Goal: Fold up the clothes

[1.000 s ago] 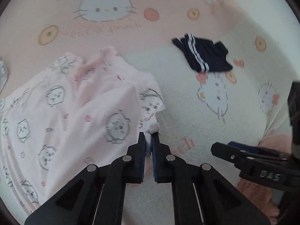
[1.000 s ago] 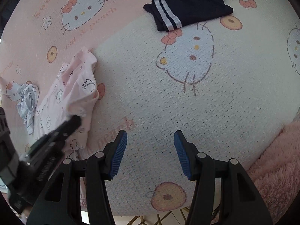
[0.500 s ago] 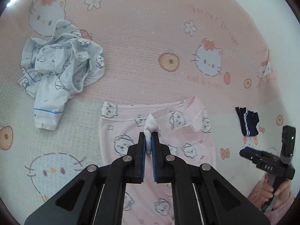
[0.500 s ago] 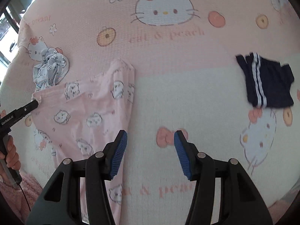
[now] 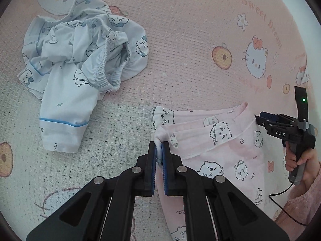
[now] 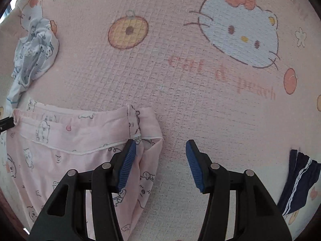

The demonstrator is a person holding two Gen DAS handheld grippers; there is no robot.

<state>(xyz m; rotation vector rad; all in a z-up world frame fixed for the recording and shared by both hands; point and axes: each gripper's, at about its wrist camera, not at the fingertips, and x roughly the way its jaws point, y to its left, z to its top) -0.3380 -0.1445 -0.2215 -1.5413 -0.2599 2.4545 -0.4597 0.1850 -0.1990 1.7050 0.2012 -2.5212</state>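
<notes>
The left gripper [image 5: 159, 152] pinches the pink pajama's [image 5: 224, 152] waistband corner; the right gripper [image 6: 160, 160] gapes empty over its opposite corner. Bare mat [image 6: 180, 80] lies above; blue pajamas [image 5: 80, 60] crumple upper left.

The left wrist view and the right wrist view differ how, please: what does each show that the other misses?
Only the left wrist view shows the left gripper pinching a corner of the pink pyjamas, and the hand holding the right gripper. Only the right wrist view shows the open right gripper from behind and the navy shorts. Both show the pyjamas, the crumpled blue pyjamas and the printed blanket.
</notes>
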